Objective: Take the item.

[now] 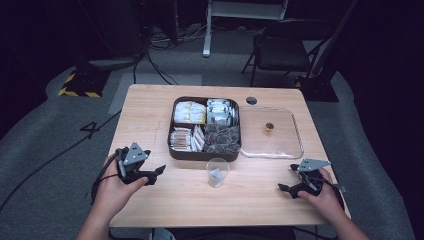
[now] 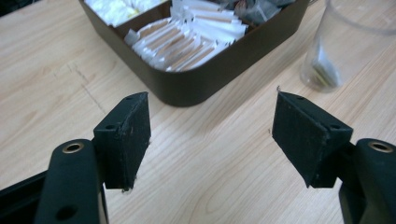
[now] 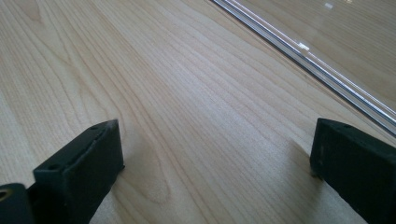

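Clear cup [image 1: 217, 172] between both tools [image 1: 156, 173] [image 1: 286, 188], wide open, empty.

Left hand [image 1: 116, 187] grips the black two-jaw left gripper [image 1: 159, 171], grey three-cornered plate on top, jaws spread wide, pointing right. Right hand [image 1: 324, 194] grips the matching black right gripper [image 1: 283, 187], jaws spread wide, pointing left. Both forearms enter from the bottom edge.

Divided tray [image 1: 172, 145] at counter [image 1: 150, 105] centre, packets in all compartments. Lid [image 1: 295, 132] just right of tray, touching its side, small object [image 1: 269, 128] on it. Cup [image 1: 217, 171] just near of tray, one item inside. Left claw [image 1: 156, 176] near-left of cup; right claw [image 1: 286, 190] near-right, near of lid.
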A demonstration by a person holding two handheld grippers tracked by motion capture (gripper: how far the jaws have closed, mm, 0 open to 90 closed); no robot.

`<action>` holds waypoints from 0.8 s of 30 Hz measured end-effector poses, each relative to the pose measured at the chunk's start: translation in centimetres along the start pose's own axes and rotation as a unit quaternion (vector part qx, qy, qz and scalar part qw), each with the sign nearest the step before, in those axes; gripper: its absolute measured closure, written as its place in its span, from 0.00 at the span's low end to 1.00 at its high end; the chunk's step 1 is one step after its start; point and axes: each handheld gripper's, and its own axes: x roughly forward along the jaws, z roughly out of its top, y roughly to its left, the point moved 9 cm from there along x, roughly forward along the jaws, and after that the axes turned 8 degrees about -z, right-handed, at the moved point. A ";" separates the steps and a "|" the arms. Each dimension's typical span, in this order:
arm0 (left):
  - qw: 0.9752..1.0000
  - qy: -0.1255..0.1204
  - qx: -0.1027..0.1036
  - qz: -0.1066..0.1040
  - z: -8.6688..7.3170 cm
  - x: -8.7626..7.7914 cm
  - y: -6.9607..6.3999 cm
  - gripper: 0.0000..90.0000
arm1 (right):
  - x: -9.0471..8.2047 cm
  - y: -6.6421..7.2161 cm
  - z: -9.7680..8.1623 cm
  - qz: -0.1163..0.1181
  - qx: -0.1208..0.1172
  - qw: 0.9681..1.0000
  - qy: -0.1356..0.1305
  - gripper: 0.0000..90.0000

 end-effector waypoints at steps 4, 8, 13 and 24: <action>1.000 0.008 -0.013 0.004 -1.5 0.1 0.7 0.32 | 0.0 0.0 0.0 0.001 0.000 1.000 0.000 0.03; 1.000 0.009 -0.028 0.007 -2.9 0.3 1.5 0.32 | 0.0 0.0 0.0 0.001 0.000 1.000 -0.001 0.03; 0.999 0.011 -0.051 0.008 -4.9 0.5 2.3 0.31 | 0.0 0.0 0.0 0.001 0.000 1.000 -0.001 0.03; 0.995 0.043 -0.087 0.019 -8.9 1.9 3.8 0.27 | 0.0 0.0 0.0 0.001 0.000 1.000 -0.001 0.03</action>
